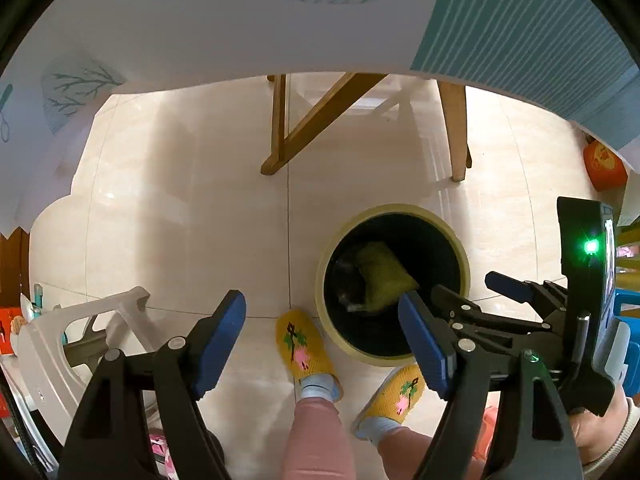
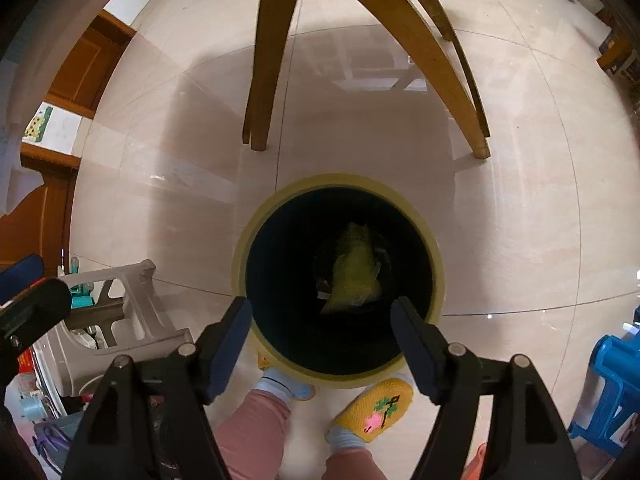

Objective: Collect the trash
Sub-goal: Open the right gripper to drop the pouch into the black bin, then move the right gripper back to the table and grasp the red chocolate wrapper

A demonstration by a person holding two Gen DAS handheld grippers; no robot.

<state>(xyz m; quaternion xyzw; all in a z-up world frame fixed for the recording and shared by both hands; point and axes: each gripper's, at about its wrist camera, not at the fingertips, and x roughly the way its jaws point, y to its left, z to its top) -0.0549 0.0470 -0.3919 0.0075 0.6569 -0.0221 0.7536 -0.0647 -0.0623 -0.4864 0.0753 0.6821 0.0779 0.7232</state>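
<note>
A round bin with a pale yellow rim (image 1: 400,210) (image 2: 340,180) and black liner stands on the tiled floor. A yellow-green crumpled wrapper (image 1: 380,276) (image 2: 354,276) lies inside it with other dark scraps. My left gripper (image 1: 322,320) is open and empty, held above the floor just left of the bin. My right gripper (image 2: 322,326) is open and empty, directly over the bin's near rim. The right gripper also shows in the left wrist view (image 1: 460,290), over the bin's right side.
Wooden table legs (image 1: 280,128) (image 2: 264,60) stand beyond the bin, under a white and teal tablecloth (image 1: 520,28). The person's yellow slippers (image 1: 304,344) (image 2: 376,408) are beside the bin. A white stool (image 1: 100,328) (image 2: 120,304) is at left, a blue plastic stool (image 2: 612,376) at right.
</note>
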